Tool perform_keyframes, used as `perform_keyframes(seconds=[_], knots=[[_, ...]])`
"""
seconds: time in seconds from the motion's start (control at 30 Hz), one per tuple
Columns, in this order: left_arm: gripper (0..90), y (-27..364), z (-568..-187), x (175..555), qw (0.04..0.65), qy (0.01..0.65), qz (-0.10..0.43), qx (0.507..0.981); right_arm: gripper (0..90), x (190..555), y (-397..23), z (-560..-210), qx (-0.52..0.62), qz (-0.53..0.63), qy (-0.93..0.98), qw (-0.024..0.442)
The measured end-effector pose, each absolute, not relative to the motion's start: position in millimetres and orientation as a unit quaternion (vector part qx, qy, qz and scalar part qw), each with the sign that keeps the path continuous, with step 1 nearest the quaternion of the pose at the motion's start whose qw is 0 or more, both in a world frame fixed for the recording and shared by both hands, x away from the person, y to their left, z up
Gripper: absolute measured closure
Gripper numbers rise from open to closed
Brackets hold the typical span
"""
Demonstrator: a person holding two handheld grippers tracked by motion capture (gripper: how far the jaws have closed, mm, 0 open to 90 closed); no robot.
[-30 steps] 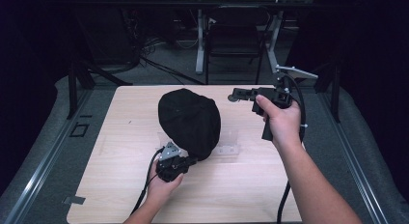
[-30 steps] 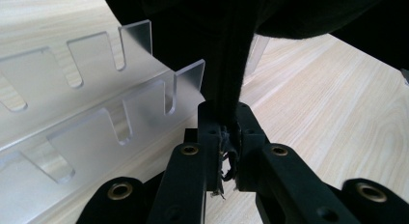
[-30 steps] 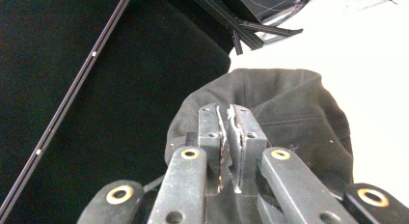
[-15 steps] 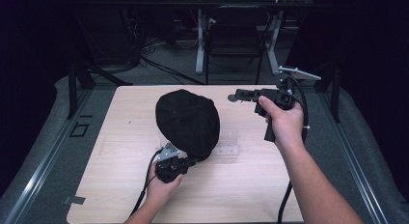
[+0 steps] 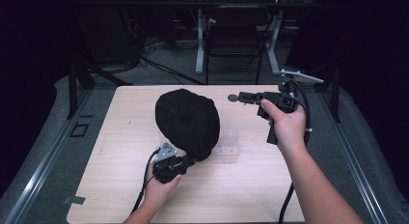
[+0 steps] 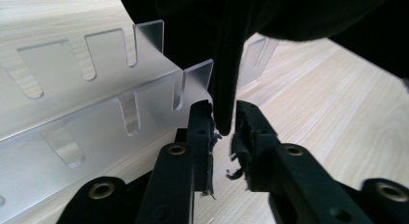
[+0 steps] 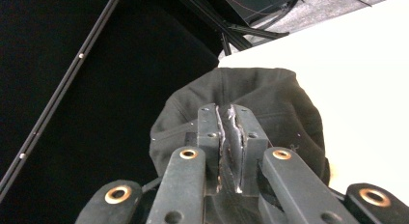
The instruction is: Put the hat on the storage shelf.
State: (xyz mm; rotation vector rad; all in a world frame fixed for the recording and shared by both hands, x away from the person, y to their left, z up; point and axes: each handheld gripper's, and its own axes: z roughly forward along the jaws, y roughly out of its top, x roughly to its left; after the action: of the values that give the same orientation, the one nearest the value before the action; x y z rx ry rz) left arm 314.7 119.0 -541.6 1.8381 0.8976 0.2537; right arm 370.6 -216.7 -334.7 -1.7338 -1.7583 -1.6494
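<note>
Black fabric cap, soft and rounded, stands near the middle of the pale wooden desk, perched on a clear acrylic stand with slotted walls. In the high view the stand is only a faint clear shape on the desk just right of the cap's near end.

Your left hand-held gripper sits at the cap's near edge, toward the near side of the desk. In the left gripper view its jaws are slightly parted around a hanging fold of the black cloth; whether the worn pads actually press it, I cannot tell. Holding the hem there looks meant to steady the cap on the stand or to tug it into place.

Your right hand-held gripper hangs in the air near the far right part of the desk, well apart from the cap and pointing left toward it. In the right gripper view its jaws are pressed together with nothing between them, with the cap beyond them. It seems to be waiting clear so the left hand can work unobstructed.

A small dark round object, too small to identify, lies on the desk just beside the right jaw tips.
</note>
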Motion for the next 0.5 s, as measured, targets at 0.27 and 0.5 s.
perform_keyframes(seconds=[0.27,0.5], knots=[[60.3,133,-534,311,0.508,0.382,0.102,0.765,81.6,365,-220,-345,-0.588,-0.533,-0.604,0.065],[54.2,149,-531,308,0.499,0.390,0.106,0.766,79.9,355,-221,-358,-0.588,-0.511,-0.626,0.036]])
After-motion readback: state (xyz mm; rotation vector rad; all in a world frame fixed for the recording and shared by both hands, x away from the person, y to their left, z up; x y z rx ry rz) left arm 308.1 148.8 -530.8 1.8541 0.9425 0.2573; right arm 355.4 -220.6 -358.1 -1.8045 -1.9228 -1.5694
